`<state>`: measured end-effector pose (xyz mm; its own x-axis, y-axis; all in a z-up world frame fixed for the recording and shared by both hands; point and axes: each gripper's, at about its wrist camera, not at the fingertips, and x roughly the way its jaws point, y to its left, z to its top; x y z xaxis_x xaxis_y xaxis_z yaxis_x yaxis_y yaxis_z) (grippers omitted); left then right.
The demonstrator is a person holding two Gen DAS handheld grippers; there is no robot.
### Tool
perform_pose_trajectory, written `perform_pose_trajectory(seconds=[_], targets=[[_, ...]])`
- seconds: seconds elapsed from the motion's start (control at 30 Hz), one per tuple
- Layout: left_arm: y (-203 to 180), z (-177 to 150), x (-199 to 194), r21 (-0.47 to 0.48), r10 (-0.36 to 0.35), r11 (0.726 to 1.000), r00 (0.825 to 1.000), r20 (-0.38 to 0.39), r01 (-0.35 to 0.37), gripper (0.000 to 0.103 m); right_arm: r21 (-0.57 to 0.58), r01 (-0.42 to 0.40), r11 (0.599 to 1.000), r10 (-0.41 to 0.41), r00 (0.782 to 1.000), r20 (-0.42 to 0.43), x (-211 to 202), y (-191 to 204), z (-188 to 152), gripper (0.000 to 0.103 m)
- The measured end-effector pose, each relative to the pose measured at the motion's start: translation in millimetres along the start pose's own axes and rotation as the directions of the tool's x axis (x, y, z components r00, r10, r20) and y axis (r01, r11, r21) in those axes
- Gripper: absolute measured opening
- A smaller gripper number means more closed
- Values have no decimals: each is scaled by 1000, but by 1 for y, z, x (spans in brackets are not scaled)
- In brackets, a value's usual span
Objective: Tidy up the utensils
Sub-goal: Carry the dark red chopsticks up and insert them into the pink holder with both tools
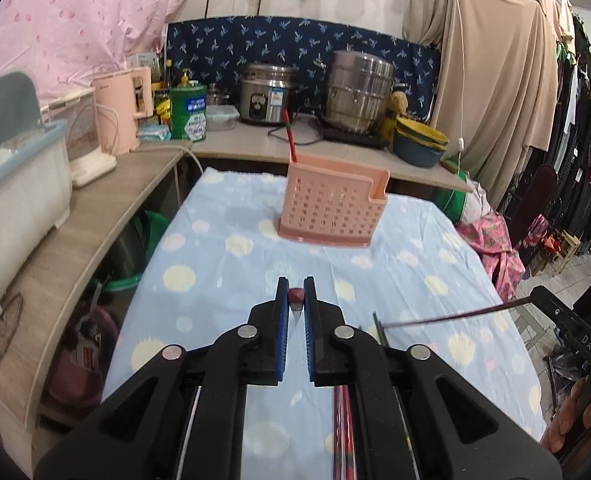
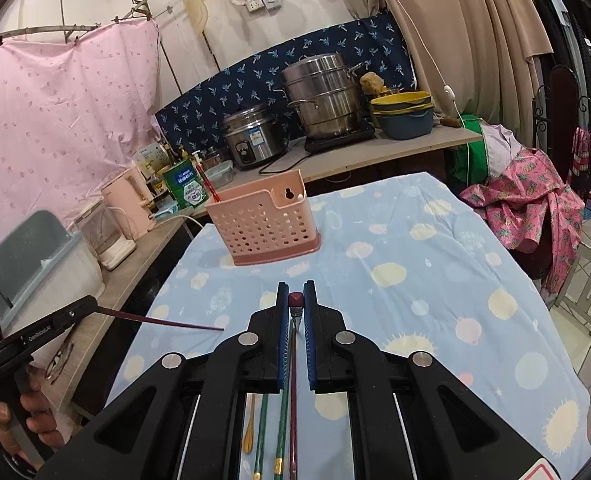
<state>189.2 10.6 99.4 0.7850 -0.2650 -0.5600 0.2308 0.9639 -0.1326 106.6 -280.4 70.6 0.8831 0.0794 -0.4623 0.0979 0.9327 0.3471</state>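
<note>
A pink perforated utensil holder (image 1: pixel 333 210) stands on the blue dotted tablecloth, with one red chopstick (image 1: pixel 290 136) upright in it; it also shows in the right wrist view (image 2: pixel 265 222). My left gripper (image 1: pixel 296 298) is shut on a dark red chopstick (image 1: pixel 296 295), which sticks out sideways in the right wrist view (image 2: pixel 163 321). My right gripper (image 2: pixel 296 300) is shut on another dark red chopstick (image 2: pixel 296 299), seen from the left wrist view as a thin rod (image 1: pixel 455 318). Green chopsticks (image 2: pixel 281 420) and a wooden spoon (image 2: pixel 249 432) lie on the cloth below the right gripper.
A wooden counter (image 1: pixel 95 216) wraps the left and far sides, carrying a dish rack (image 1: pixel 15 184), pink kettle (image 1: pixel 123 108), green tin (image 1: pixel 188 114), rice cooker (image 1: pixel 267 94), steel steamer pot (image 1: pixel 359 92) and stacked basins (image 1: pixel 419 140). Clothes hang at right.
</note>
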Motion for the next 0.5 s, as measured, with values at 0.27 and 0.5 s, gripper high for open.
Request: perform_pose_trajectory(seconds=[0.27, 0.5], targets=[[-4, 50, 10, 7, 0, 1000, 997, 79, -1, 7, 16, -12, 1000, 11, 998, 69, 17, 0, 45, 7], [-13, 99, 17, 10, -11, 1000, 984, 177, 10, 7, 12, -38, 999, 36, 988, 149, 37, 11, 87, 7]])
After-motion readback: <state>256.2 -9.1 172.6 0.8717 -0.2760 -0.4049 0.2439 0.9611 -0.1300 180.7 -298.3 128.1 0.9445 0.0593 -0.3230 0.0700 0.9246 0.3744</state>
